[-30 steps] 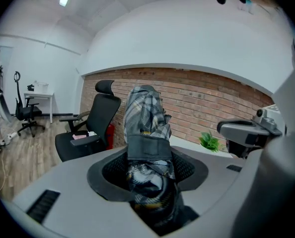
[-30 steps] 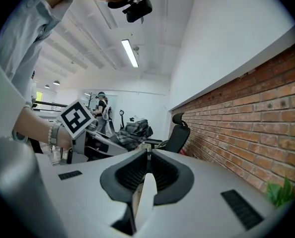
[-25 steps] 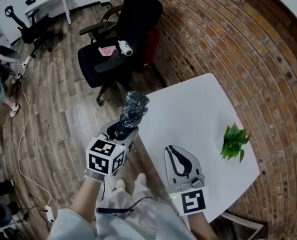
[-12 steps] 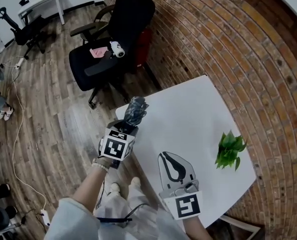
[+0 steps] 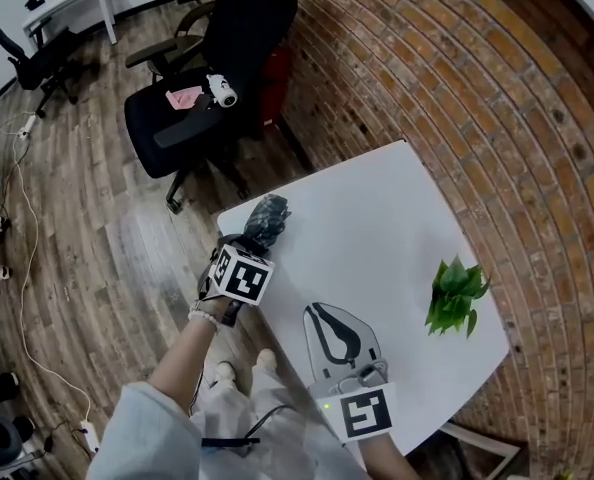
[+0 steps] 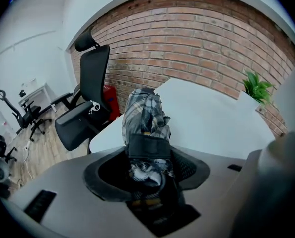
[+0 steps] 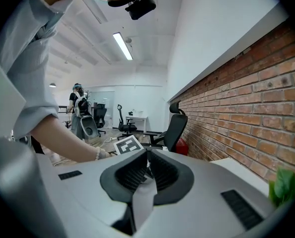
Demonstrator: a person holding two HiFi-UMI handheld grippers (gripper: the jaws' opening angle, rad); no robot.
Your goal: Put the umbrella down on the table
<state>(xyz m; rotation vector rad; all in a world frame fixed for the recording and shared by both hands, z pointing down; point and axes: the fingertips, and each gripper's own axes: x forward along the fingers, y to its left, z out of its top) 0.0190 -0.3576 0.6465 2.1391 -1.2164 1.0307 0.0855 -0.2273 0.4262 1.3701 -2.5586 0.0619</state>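
1. The umbrella (image 5: 265, 218) (image 6: 145, 115) is folded up, and its cloth has grey, black and white checks. It is over the near left corner of the flat white table (image 5: 377, 238) (image 6: 212, 128). Its free end points away over the table top. I cannot tell if it touches the table.
2. Far off on the left, a black office chair (image 5: 207, 78) (image 6: 88, 103) stands on the brown wood floor (image 5: 87, 218). A small pink thing (image 5: 184, 97) and a small white thing (image 5: 220, 90) lie on its seat.
3. The left gripper (image 5: 239, 246) (image 6: 150, 155) is at the table's near left corner and tips down. Its jaws stand wide apart, with the near end of the umbrella between them. They hold it. They have just been opening a little.
4. The right gripper (image 5: 317, 310) (image 7: 146, 165) is to the right, over the near side of the table. Its jaws are pressed together with nothing between them.
5. A small green leafy plant (image 5: 455, 295) (image 6: 257, 86) sits on the right side of the table, well apart from the umbrella.
6. A red brick wall (image 5: 457, 88) runs along the far and right sides of the table.
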